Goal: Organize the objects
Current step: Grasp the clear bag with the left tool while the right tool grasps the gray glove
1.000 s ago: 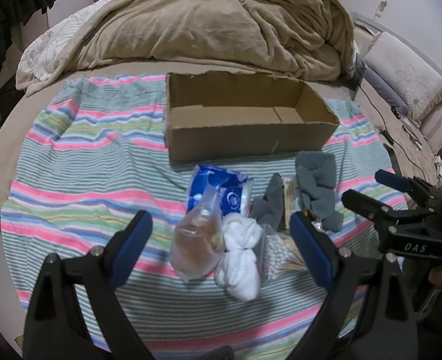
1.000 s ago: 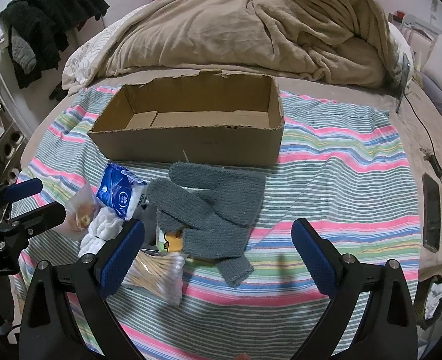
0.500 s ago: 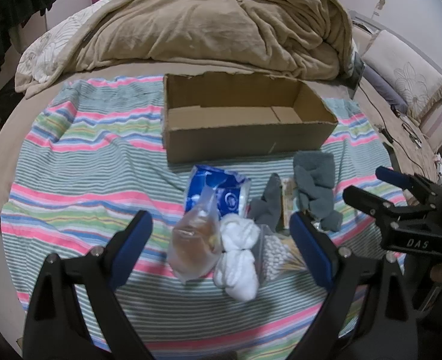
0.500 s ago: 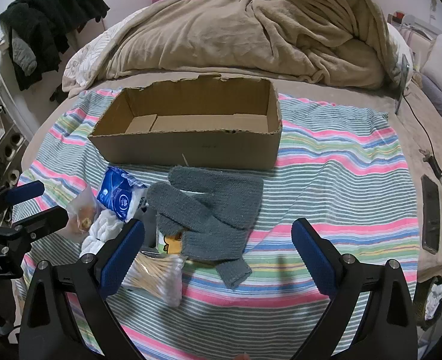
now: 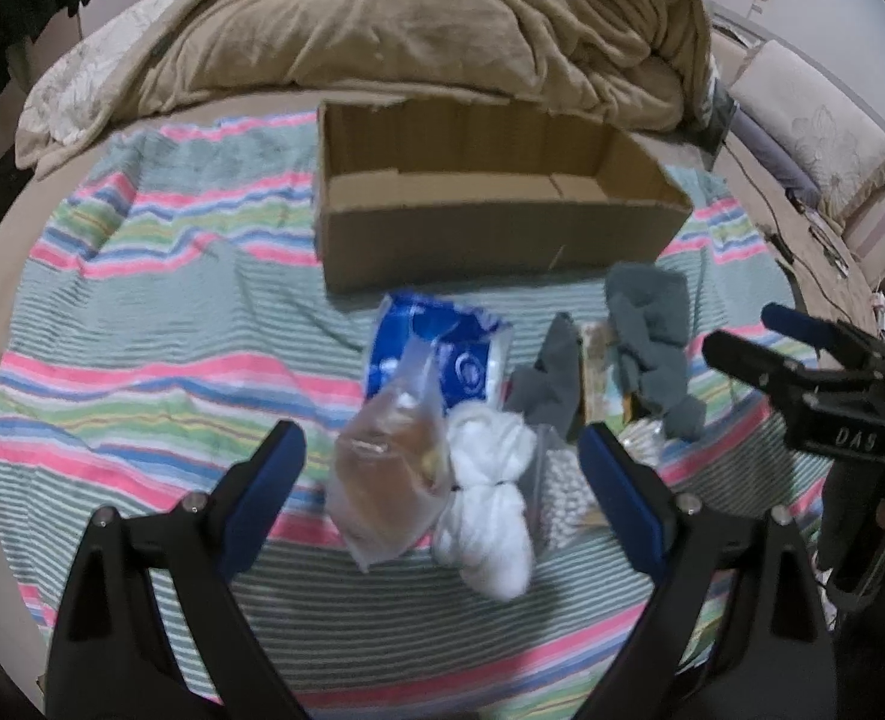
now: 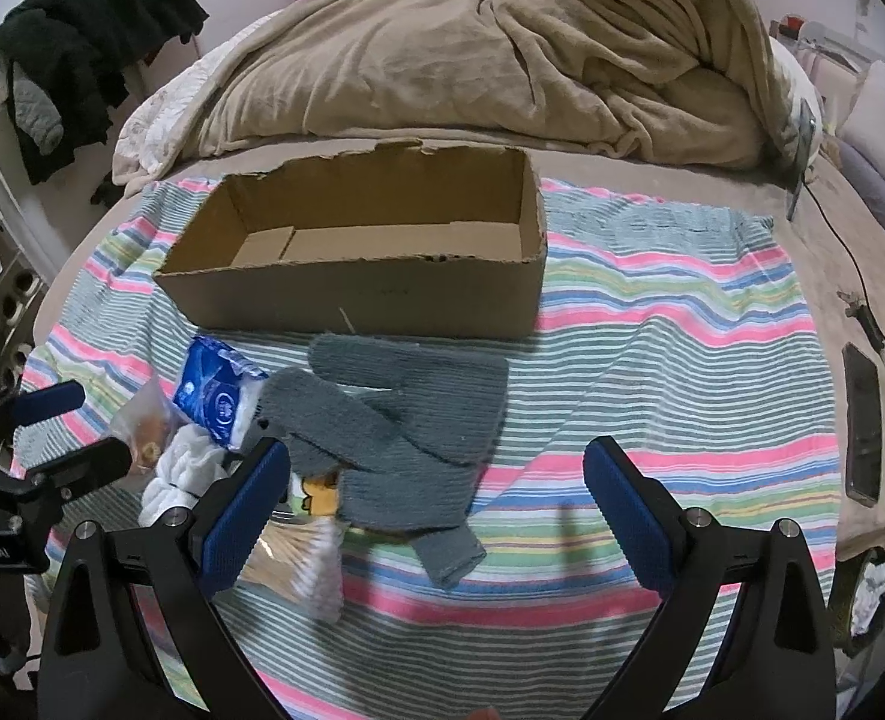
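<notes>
Hidden stuff: a small yellow-printed packet [image 6: 317,489] is mostly buried under the grey knit gloves [image 6: 394,420], so no clue what it is. The bag of cotton swabs [image 6: 298,558] is half behind the right gripper's left finger and blurry. Clear bag with something brownish [image 5: 391,468]: contents hard to make out.

Cut off: both grippers' handles run out of the bottom of their views; the person holding them doesn't show.

Count: one cardboard box [image 6: 370,294], open top and nothing in it, sitting on the far middle of the striped blanket [image 6: 682,360]. One blue tissue pack [image 5: 436,354], one clear bag, one white bundle of rolled cloth [image 5: 490,498], one swab bag, one gloves pile (looks like a pair, can't swear to it). All bunched just in front of the box's near wall, toward the blanket's near edge.

Left gripper [image 5: 442,468]: tongs spread wide, holding nothing, hovering with the clear bag and white bundle framed between the fingers.

Right gripper [image 6: 436,480]: also spread wide, nothing in it, hanging over the gloves, aimed at the box.

Background: rumpled tan comforter [image 6: 502,60] behind the box, dark clothes [image 6: 82,30] hanging far left, a phone [image 6: 862,420] past the blanket's right edge.
</notes>
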The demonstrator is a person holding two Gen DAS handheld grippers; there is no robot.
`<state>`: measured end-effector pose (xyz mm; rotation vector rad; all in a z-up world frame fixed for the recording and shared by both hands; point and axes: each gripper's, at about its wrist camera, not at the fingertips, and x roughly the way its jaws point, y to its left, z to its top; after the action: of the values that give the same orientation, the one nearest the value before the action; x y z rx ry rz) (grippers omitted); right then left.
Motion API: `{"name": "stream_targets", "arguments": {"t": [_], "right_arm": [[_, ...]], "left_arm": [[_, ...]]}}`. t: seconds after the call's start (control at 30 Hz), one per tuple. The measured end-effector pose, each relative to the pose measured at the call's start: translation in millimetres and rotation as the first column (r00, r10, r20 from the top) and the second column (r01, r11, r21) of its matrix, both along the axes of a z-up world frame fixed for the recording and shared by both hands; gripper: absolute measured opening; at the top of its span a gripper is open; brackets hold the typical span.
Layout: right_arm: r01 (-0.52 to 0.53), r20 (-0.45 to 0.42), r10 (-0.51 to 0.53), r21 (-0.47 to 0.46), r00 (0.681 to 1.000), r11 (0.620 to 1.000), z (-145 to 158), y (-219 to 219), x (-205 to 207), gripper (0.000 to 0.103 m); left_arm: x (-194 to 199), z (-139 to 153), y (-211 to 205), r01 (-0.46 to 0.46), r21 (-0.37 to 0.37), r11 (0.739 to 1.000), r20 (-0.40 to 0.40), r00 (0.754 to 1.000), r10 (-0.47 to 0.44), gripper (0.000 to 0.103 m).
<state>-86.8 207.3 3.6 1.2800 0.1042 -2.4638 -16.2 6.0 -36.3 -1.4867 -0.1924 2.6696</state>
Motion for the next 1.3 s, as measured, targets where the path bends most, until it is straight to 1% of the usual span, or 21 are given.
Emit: {"name": "stream_targets", "arguments": {"t": [0.1,0.2,0.23,0.27,0.33,0.4,0.5,0.57,0.63,0.8,0.87,0.9,0.93,0.97,1.0,1.13,1.2,1.3], "right_arm": [[0.001,0.018,-0.001,0.002,1.000,1.000,-8.4,0.5,-5.0,0.100],[0.000,0.029,0.000,0.001,1.000,1.000,-14.6,-1.4,-8.3,0.100],[0.000,0.035,0.000,0.000,0.999,1.000,-17.2,-1.9,-10.2,0.100],[0.001,0.039,-0.001,-0.001,0.999,1.000,-19.5,-2.4,-11.7,0.100],[0.002,0.045,-0.002,-0.003,0.999,1.000,-24.1,-3.4,-15.3,0.100],[0.007,0.053,-0.007,-0.006,0.999,1.000,-27.9,-2.9,-18.9,0.100],[0.020,0.072,-0.019,-0.017,0.997,1.000,-33.4,-0.3,-24.6,0.100],[0.030,0.083,-0.028,-0.025,0.996,0.999,-36.8,0.9,-27.8,0.099],[0.029,0.092,-0.026,-0.037,0.995,0.999,-40.0,1.0,-31.3,0.094],[0.015,0.104,-0.008,-0.067,0.995,0.998,-48.0,-0.9,-38.9,0.090],[0.008,0.119,0.005,-0.107,0.993,0.994,-51.7,0.1,-41.8,0.082],[0.007,0.130,0.009,-0.129,0.992,0.992,-53.8,0.9,-43.2,0.075],[0.001,0.134,0.018,-0.141,0.991,0.990,-54.4,0.9,-43.5,0.066],[-0.007,0.133,0.028,-0.150,0.991,0.989,-54.4,0.8,-44.2,0.060],[-0.012,0.129,0.031,-0.144,0.991,0.990,-53.4,-0.1,-43.6,0.052],[-0.027,0.103,0.040,-0.130,0.994,0.991,-45.3,-1.9,-38.9,0.040],[-0.037,0.089,0.048,-0.120,0.995,0.992,-42.2,-2.7,-35.9,0.038],[-0.046,0.074,0.054,-0.112,0.996,0.993,-36.5,-4.3,-33.0,0.037]], "left_arm": [[-1.2,-9.7,-4.1,-0.007,0.008,1.000,0.018,1.000,0.007,0.092],[-2.8,-16.2,-9.7,-0.020,0.005,1.000,0.029,0.999,0.019,0.086],[-3.0,-18.2,-12.5,-0.024,0.007,1.000,0.029,0.999,0.024,0.082],[-3.3,-19.9,-15.2,-0.029,0.011,1.000,0.026,0.999,0.029,0.075],[-4.7,-25.4,-20.9,-0.040,0.021,0.999,0.034,0.999,0.040,0.066],[-6.5,-31.8,-24.0,-0.040,0.026,0.999,0.051,0.998,0.039,0.064],[-8.2,-35.6,-25.3,-0.029,0.047,0.998,0.051,0.998,0.027,0.060],[-10.1,-37.2,-23.7,-0.017,0.047,0.999,0.046,0.999,0.015,0.057],[-11.8,-39.2,-22.8,-0.008,0.068,0.998,0.047,0.999,0.005,0.052],[-11.3,-39.2,-24.4,0.002,0.098,0.995,0.035,0.999,-0.006,0.045],[-10.4,-38.5,-26.5,0.003,0.115,0.993,0.031,0.999,-0.006,0.043],[-9.9,-37.5,-26.8,0.006,0.126,0.992,0.028,1.000,-0.010,0.043],[-9.3,-35.9,-26.5,0.011,0.134,0.991,0.024,1.000,-0.014,0.043],[-8.8,-33.9,-26.0,0.012,0.137,0.991,0.017,1.000,-0.014,0.042],[-8.0,-31.8,-24.9,0.017,0.139,0.990,0.009,1.000,-0.018,0.042],[-6.9,-24.9,-20.6,0.036,0.136,0.990,-0.011,0.999,-0.035,0.042],[-6.7,-21.5,-20.6,0.033,0.139,0.990,-0.020,0.999,-0.031,0.042],[-3.8,-12.7,-19.0,0.037,0.140,0.990,-0.042,0.999,-0.032,0.042]]}}
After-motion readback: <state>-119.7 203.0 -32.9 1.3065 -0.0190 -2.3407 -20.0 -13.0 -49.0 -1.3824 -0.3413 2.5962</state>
